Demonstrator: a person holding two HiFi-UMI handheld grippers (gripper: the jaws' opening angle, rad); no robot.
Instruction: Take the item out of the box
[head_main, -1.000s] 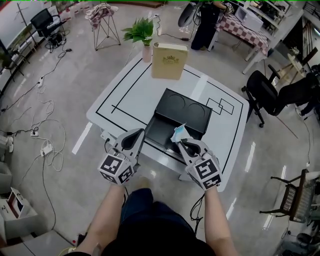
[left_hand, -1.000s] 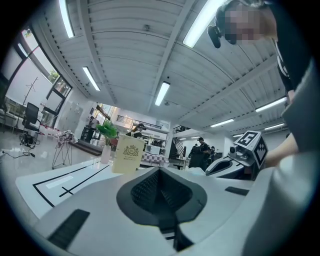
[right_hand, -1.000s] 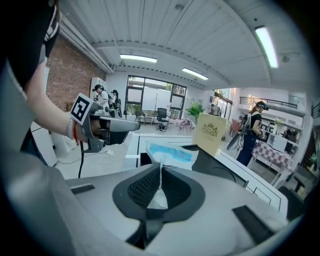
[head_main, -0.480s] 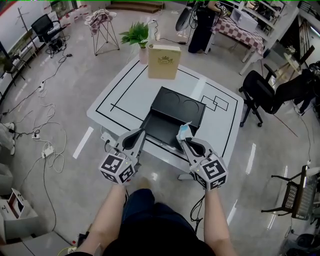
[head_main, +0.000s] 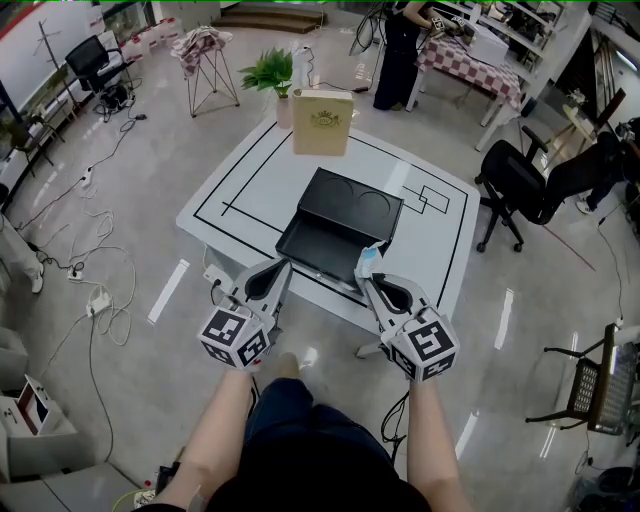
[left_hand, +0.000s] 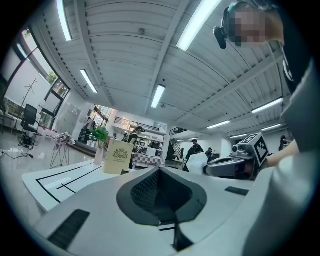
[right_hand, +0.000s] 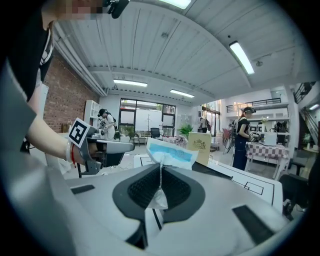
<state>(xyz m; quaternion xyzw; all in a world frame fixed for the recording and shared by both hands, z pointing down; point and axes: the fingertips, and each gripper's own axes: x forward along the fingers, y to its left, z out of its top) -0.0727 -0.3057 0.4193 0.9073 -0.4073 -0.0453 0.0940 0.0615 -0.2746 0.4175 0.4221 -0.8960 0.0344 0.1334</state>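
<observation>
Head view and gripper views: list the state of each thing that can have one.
Left gripper: shut, empty.
Right gripper: shut on the packet.
Packet: pinched at its lower edge, sticking up.
Black box: open, on the table.
Beige box: upright.

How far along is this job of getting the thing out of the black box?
Mostly done, it seems: the right tool is shut on a blue-and-white packet, held up by the front edge of the black box. The left tool is shut and empty. Probably left: setting the packet down on the white table.
</observation>
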